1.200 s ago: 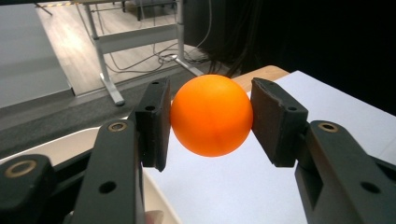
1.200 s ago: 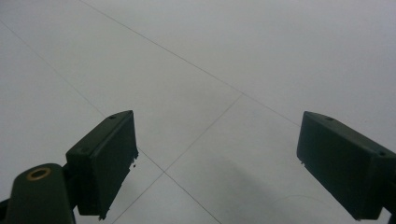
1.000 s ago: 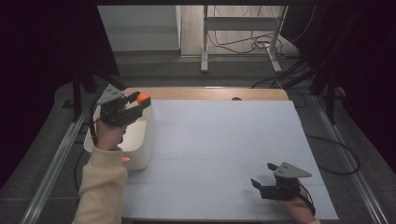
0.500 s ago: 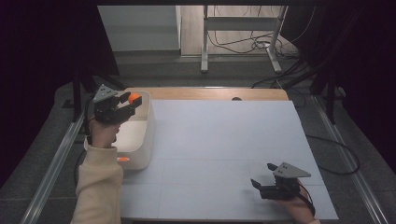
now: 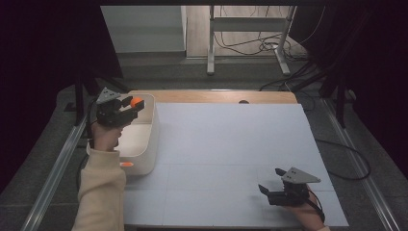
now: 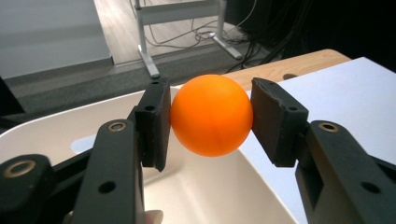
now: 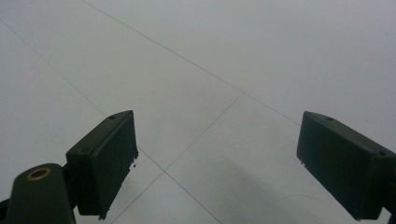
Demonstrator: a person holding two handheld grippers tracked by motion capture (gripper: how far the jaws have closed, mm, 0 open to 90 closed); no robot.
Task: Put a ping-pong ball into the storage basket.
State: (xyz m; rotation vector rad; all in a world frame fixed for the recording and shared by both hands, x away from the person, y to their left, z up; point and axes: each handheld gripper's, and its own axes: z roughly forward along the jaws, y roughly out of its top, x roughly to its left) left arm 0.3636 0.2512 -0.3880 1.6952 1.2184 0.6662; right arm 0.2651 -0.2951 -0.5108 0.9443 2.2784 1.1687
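Gripping the orange ball [image 6: 211, 115] above the bin's rim [image 5: 155, 126], left fingers [image 6: 154, 123] clamp; right fingers [image 7: 105, 161] gape over bare table [image 5: 231, 139].

The left gripper [image 6: 211, 116] has its two black fingers [image 6: 154, 123] pressed against opposite sides of a smooth, round orange ball [image 6: 211, 115], holding it above the open hollow of a cream-white plastic bin [image 6: 219, 196]. Beyond the bin's far rim lie a pale wooden desk [image 6: 280, 67] edge and a white sheet [image 6: 345, 102] covering it to the right. Farther back stands what looks like a white metal frame [image 6: 144, 51] on a grey floor, with loose cables, though that part is dim.
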